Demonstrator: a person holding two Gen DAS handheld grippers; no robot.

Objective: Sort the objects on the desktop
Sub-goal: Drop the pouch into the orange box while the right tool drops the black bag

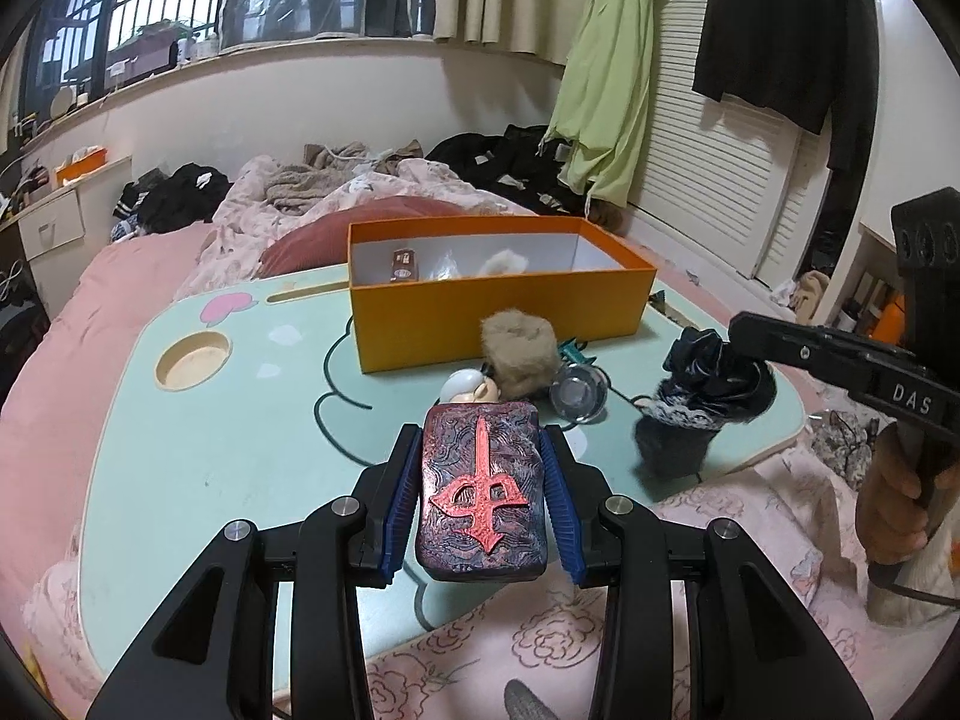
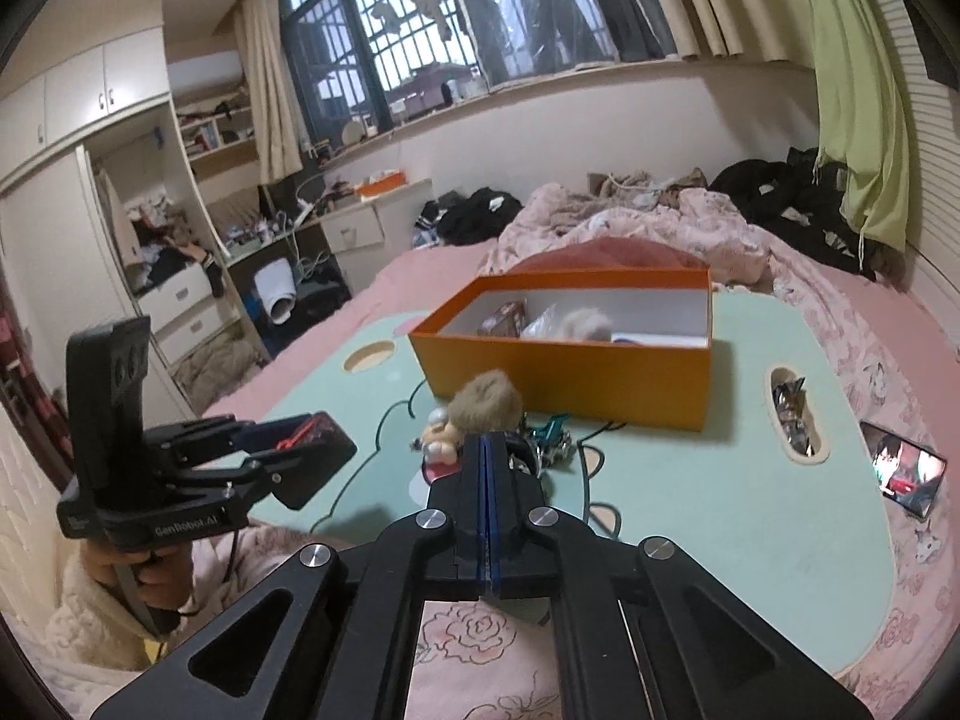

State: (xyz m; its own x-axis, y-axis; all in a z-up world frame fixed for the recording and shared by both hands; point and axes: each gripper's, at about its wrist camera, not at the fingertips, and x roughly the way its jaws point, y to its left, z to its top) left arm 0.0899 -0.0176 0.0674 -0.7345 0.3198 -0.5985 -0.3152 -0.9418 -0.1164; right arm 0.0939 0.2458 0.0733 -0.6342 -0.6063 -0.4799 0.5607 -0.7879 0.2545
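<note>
Clamped between the blue pads of the left gripper (image 1: pixel 483 498) is a dark embossed case (image 1: pixel 483 489) with a red sword-like emblem; it is being held lengthwise above the near edge of the mint-green table (image 1: pixel 228 420), the jaws parted only to its width. The right gripper (image 2: pixel 487 510) is being held with its jaws pressed fully together, and a dark ruffled fabric bundle (image 1: pixel 714 384) is being pinched at its tips just above the table's right side. Beyond the case, a small figurine (image 1: pixel 471 387), a tan fluffy pom-pom (image 1: pixel 519 354), a clear glass jar (image 1: pixel 579 396) and a teal metal item (image 2: pixel 549 435) are lying close together. Behind them an open orange box (image 1: pixel 498 306) is standing on the table, with a brown packet (image 1: pixel 403 265) and a white fluffy piece (image 1: pixel 504 264) inside it.
</note>
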